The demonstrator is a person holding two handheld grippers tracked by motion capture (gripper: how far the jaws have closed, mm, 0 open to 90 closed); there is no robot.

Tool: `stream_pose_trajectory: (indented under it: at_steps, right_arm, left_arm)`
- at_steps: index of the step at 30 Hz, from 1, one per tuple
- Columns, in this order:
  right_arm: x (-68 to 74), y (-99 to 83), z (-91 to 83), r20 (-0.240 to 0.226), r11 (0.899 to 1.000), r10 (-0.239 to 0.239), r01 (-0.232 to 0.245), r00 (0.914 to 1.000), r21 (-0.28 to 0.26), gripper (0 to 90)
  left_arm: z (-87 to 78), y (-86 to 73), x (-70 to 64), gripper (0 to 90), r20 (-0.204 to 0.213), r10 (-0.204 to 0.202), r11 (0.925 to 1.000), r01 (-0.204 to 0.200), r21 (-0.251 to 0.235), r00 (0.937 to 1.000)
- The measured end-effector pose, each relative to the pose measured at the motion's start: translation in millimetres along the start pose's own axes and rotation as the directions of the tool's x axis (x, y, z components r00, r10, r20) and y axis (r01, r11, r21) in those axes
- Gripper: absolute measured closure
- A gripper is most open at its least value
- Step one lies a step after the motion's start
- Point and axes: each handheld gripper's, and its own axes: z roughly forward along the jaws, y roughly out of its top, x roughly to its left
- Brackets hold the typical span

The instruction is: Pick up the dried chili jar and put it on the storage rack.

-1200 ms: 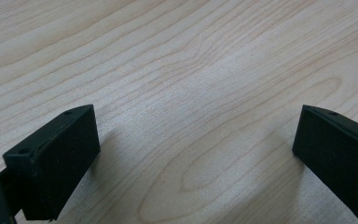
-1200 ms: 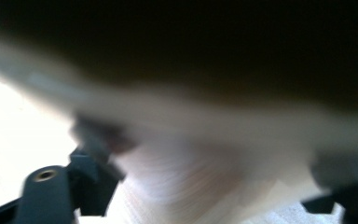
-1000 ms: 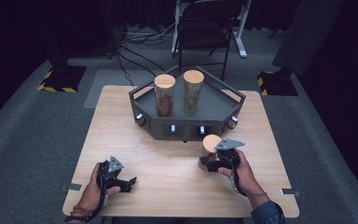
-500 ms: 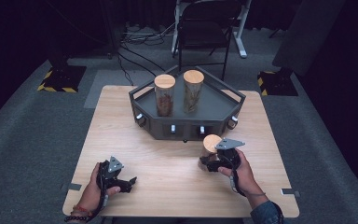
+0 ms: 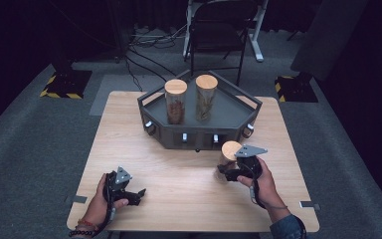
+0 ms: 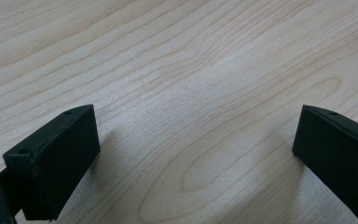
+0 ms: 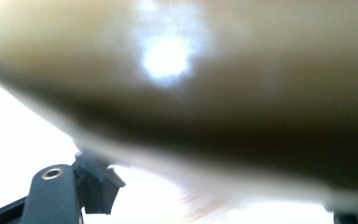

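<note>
A glass jar with a round wooden lid [image 5: 230,149] stands on the wooden table [image 5: 179,164] just in front of the dark grey tray [image 5: 231,115]. My right gripper [image 5: 227,172] is shut on its lower body. In the right gripper view the jar [image 7: 214,93] is a close brown blur above the jaw tips. Two more wooden-lidded jars [image 5: 175,102] [image 5: 206,97] stand upright in the tray. My left gripper [image 5: 138,194] rests low at the front left of the table. Its jaws stand wide apart over bare wood [image 6: 191,70] with nothing between them.
The tray sits at the back middle of the table, with small knobs along its front wall. A folding chair [image 5: 219,30] and cables lie on the floor beyond the table. Bare tabletop stretches between the two grippers.
</note>
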Motion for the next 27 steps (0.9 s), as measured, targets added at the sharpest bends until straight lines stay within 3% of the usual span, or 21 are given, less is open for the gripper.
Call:
stream_pose_trajectory:
  at_steps: [16, 27]
  right_arm:
    - [-16.5, 14.8, -18.4, 0.019, 1.000, 0.018, -0.017, 0.9997, -0.019, 25.3]
    - [-28.2, 39.9, -32.2, 0.019, 0.999, 0.038, -0.037, 0.9991, -0.030, 25.3]
  left_arm:
    - [0.0, 0.0, 0.0, 0.4, -0.001, 0.000, 1.0000, 0.000, 0.000, 1.0000]
    - [0.0, 0.0, -0.1, 0.4, 0.000, 0.000, 1.0000, 0.000, 0.000, 1.0000]
